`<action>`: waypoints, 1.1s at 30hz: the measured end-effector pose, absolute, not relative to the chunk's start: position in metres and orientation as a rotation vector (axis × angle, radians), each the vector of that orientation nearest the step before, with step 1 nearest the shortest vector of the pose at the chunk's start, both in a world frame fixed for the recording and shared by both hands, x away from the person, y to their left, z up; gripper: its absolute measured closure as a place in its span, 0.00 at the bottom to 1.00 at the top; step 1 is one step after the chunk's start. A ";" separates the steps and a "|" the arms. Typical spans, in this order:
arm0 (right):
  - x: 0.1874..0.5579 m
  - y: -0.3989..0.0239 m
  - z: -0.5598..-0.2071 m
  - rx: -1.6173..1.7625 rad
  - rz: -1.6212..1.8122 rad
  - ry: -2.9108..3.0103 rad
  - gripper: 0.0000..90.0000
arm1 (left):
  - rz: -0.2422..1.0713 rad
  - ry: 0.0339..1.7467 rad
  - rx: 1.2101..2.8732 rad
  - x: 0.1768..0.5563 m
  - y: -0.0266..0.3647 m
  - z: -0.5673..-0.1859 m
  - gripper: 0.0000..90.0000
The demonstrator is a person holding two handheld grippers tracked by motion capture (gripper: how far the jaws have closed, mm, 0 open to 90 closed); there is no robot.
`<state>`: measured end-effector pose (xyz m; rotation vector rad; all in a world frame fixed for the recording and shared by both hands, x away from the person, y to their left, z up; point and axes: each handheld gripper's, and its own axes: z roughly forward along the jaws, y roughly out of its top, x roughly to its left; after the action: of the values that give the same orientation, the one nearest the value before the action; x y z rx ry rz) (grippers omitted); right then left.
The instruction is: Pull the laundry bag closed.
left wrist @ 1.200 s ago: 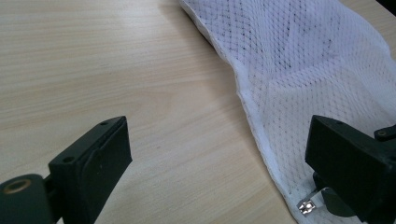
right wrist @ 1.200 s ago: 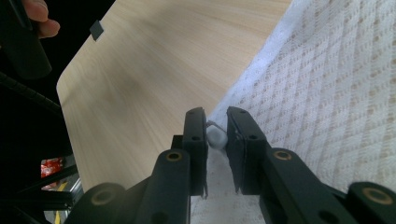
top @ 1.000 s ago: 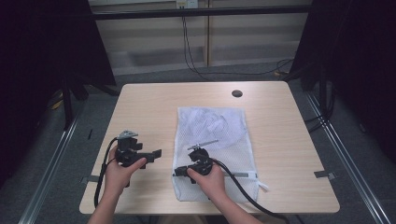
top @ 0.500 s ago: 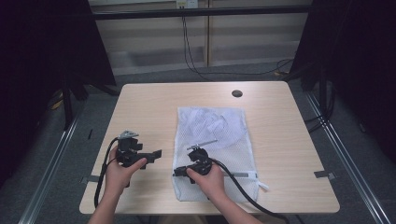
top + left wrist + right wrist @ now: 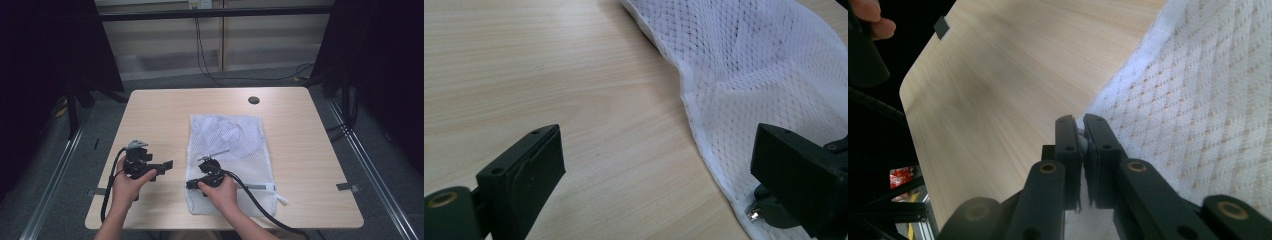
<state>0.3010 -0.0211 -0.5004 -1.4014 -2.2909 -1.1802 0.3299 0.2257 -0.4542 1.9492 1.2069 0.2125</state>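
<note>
Wooden table [image 5: 160,115] bears a white mesh bag [image 5: 230,145], lying right of centre. Right gripper [image 5: 1082,131] at the bag's near left edge, jaws just closed, pinching its hem. Left gripper [image 5: 656,165], left of the bag, jaws wide apart, empty.

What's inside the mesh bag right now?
Through the white mesh bag a pale crumpled shape shows near its far end; what it is I cannot tell. The right gripper pinches the bag's near left edge, and the hand covers that corner.
</note>
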 end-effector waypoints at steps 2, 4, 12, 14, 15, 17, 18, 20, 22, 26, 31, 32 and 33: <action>0.302 -0.023 -0.499 -1.401 -1.190 -2.283 0.96 | 0.207 1.210 1.934 0.329 0.225 -0.454 0.07; 0.302 -0.024 -0.498 -1.403 -1.196 -2.282 0.96 | 0.206 1.209 1.935 0.329 0.226 -0.453 0.07; 0.302 -0.035 -0.484 -1.417 -1.224 -2.242 0.96 | 0.148 1.188 1.918 0.328 0.225 -0.453 0.07; 0.303 -0.038 -0.482 -1.424 -1.234 -2.223 0.96 | 0.129 1.181 1.913 0.328 0.224 -0.452 0.07; 0.303 -0.040 -0.481 -1.431 -1.237 -2.206 0.96 | 0.121 1.179 1.910 0.328 0.224 -0.452 0.07; 0.303 -0.041 -0.480 -1.433 -1.238 -2.206 0.96 | 0.108 1.175 1.910 0.327 0.222 -0.453 0.07; 0.304 -0.043 -0.478 -1.433 -1.247 -2.200 0.96 | 0.100 1.175 1.904 0.327 0.221 -0.453 0.07; 0.303 -0.044 -0.477 -1.436 -1.247 -2.197 0.96 | 0.084 1.165 1.908 0.326 0.219 -0.454 0.07; 0.304 -0.046 -0.475 -1.429 -1.266 -2.200 0.96 | 0.061 1.158 1.902 0.326 0.219 -0.454 0.06; 0.304 -0.051 -0.471 -1.442 -1.281 -2.175 0.96 | -0.011 1.137 1.881 0.326 0.216 -0.455 0.05; 0.305 -0.056 -0.470 -1.450 -1.296 -2.150 0.96 | -0.094 1.101 1.879 0.324 0.210 -0.457 0.03; 0.305 -0.056 -0.470 -1.450 -1.296 -2.150 0.96 | -0.098 1.094 1.883 0.324 0.209 -0.458 0.03; 0.305 -0.057 -0.470 -1.454 -1.294 -2.151 0.96 | -0.107 1.090 1.887 0.324 0.209 -0.458 0.02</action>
<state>0.3045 -0.0566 -0.4703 -1.4535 -2.1509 -1.2944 0.3241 0.2090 -0.4581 1.8866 1.0900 -0.1070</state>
